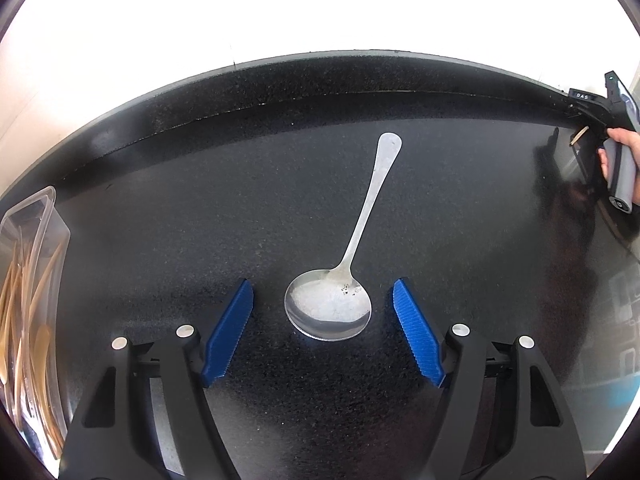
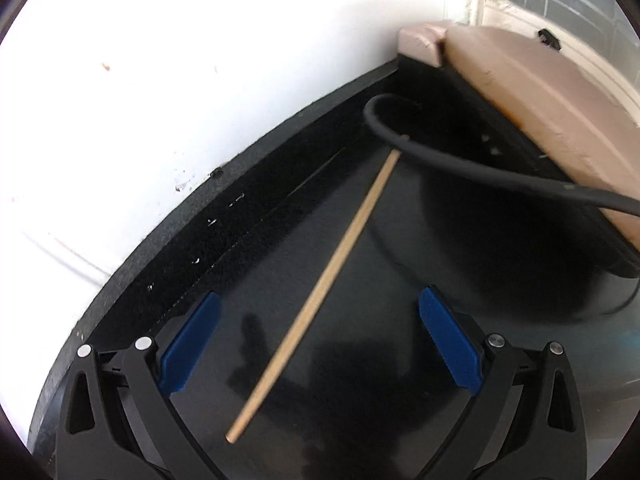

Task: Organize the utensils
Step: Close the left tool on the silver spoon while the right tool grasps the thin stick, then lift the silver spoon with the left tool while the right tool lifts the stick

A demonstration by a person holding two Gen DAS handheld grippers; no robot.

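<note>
Here the left hand-held gripper (image 1: 323, 296) stands released around the spoon (image 1: 329, 310) bowl. The right hand-held gripper (image 2: 320, 310), also released, straddles the stick (image 2: 316, 296). Better to clamp the spoon's thin neck, squarely.

Each gripper (image 1: 323, 300) is showing black arms, silver round screws and ribbed blue pads (image 1: 230, 330).

1. The counter (image 1: 200, 208) is black and shiny with tiny pale specks; it has a low raised black edge along the back.
2. Behind it stands a white wall (image 2: 200, 80); the wall is very bright, with a few small marks.
3. In the corner sits a pinkish-brown ledge (image 2: 540, 100); a black cable (image 2: 460, 164) curves over the counter beside it.
</note>
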